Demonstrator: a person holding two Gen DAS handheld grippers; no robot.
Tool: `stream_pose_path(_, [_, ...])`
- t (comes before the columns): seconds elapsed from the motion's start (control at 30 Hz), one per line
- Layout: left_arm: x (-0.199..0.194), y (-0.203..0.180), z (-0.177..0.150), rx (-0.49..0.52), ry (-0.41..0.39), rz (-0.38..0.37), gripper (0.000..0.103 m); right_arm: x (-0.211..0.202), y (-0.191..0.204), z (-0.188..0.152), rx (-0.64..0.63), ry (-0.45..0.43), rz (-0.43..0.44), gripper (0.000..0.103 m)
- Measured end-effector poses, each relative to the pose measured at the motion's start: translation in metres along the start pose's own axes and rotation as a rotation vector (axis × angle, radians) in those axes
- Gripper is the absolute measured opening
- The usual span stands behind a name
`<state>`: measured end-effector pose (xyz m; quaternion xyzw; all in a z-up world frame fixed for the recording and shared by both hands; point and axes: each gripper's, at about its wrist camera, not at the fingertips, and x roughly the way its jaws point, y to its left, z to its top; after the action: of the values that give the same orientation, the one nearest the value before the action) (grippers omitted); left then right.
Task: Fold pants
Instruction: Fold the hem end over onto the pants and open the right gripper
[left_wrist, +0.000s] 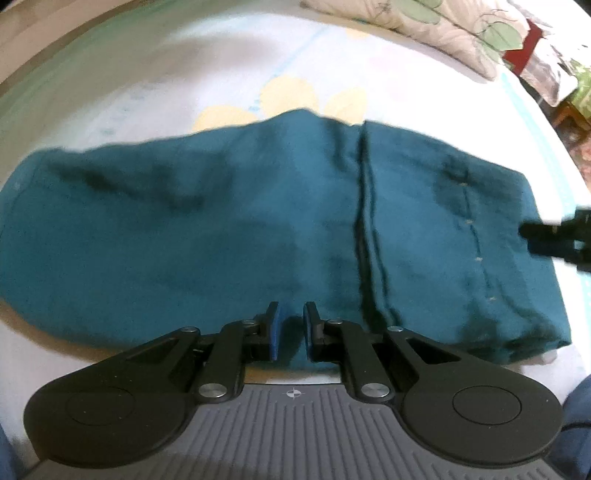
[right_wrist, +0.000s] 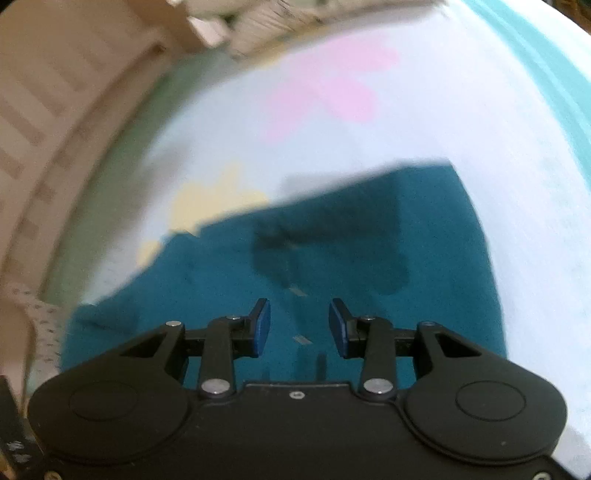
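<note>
A: Pants status?

B: Teal, lying flat on the sheet, folded over with a seam line running across the right portion. Yellow print on the sheet shows just beyond the far edge of the pants.

A: Left gripper?

B: Positioned at the near edge of the pants. Jaws narrowly apart, blue pads facing each other, no fabric visibly between them.

A: Right gripper?

B: Above the pants, jaws wide apart, nothing held. It also shows in the left view at the right end of the pants.

A: Surroundings?

B: Pillow lies beyond the pants, well apart from them.
</note>
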<state>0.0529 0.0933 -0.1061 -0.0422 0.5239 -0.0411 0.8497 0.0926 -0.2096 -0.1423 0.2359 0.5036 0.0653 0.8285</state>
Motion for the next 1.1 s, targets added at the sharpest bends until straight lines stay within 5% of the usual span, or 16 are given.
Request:
stream_pose_path(0.2, [-0.01,0.025,-0.008,-0.026,-0.031,0.063,0.013,0.02,0.004,-0.034,-0.015,0.105,-0.074,0.047])
stream_pose_path(0.47, [-0.019,0.073,-0.009,-0.179,-0.056,0.015,0.013,0.007,0.056,-0.053,-0.159,0.041,-0.032,0.047])
stream_pose_path(1.1, [-0.028,0.092,-0.012,-0.171,-0.048,0.104,0.013,0.054,0.111,-0.078,-0.271,0.1,-0.115,0.047])
